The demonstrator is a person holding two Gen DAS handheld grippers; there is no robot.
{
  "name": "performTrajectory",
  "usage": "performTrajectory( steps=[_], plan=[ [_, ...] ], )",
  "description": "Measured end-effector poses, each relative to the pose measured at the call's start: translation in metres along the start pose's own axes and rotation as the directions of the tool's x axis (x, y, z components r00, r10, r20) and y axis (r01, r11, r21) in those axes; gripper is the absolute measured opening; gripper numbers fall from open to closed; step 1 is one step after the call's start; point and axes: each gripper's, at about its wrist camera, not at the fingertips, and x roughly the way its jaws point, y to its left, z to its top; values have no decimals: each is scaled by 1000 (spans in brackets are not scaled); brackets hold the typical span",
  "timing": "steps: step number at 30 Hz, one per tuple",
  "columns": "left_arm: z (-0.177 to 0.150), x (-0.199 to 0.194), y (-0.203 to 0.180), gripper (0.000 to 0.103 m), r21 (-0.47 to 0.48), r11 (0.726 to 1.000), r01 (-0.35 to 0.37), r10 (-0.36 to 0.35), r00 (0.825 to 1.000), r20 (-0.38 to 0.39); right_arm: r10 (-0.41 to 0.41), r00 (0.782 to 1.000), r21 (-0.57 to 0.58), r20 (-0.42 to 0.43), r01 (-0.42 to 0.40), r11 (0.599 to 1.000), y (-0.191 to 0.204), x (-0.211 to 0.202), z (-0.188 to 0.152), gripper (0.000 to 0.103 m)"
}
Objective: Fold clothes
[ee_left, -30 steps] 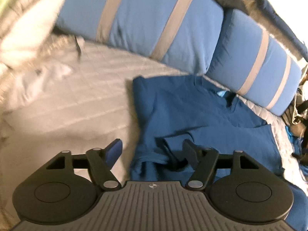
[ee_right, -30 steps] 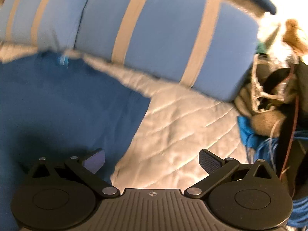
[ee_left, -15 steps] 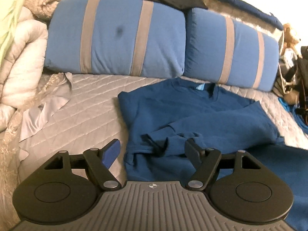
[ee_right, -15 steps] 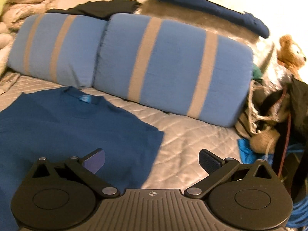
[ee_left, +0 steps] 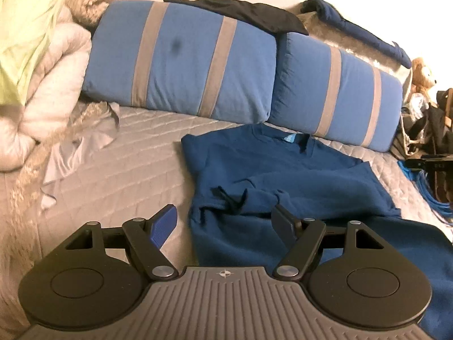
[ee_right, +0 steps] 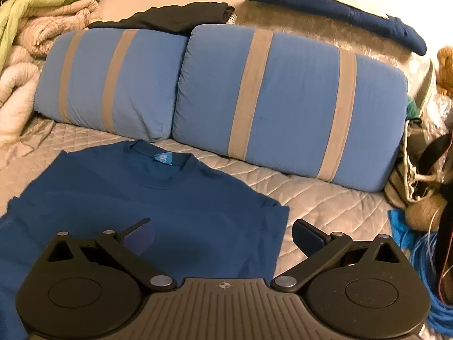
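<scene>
A dark blue sweatshirt [ee_left: 283, 175] lies flat on the quilted grey bedspread [ee_left: 113, 187], collar toward the pillows, with its left sleeve folded across the chest. It also shows in the right wrist view [ee_right: 158, 198] with a light blue neck label. My left gripper [ee_left: 225, 221] is open and empty, raised over the sweatshirt's left edge near the bunched cuff. My right gripper [ee_right: 223, 235] is open and empty, raised over the sweatshirt's right side edge.
Two blue pillows with grey stripes [ee_left: 184, 59] [ee_right: 283, 104] lean along the back. Folded dark clothes [ee_right: 175, 17] lie on top of them. Rolled quilts [ee_left: 42, 70] pile at the left. Bags, a teddy bear and blue cords [ee_right: 424, 255] crowd the right edge.
Both grippers have pulled back and up from the sweatshirt, so more of the bed and pillows shows. Both stay open. The sweatshirt has not moved.
</scene>
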Motion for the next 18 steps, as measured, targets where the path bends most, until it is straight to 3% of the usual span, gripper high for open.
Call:
performTrajectory(
  steps=[7, 14, 18],
  plan=[
    [-9, -8, -1, 73, -24, 997, 72, -72, 997, -8, 25, 1000, -27, -6, -25, 999, -10, -45, -20, 103],
    [-12, -12, 8, 73, -40, 991, 124, -125, 992, -34, -19, 1000, -43, -9, 19, 999, -40, -101, -68, 103],
    [-13, -15, 13, 73, -48, 986, 157, -160, 985, -58, 23, 999, -17, -38, -24, 1000, -64, -127, -103, 103]
  ],
)
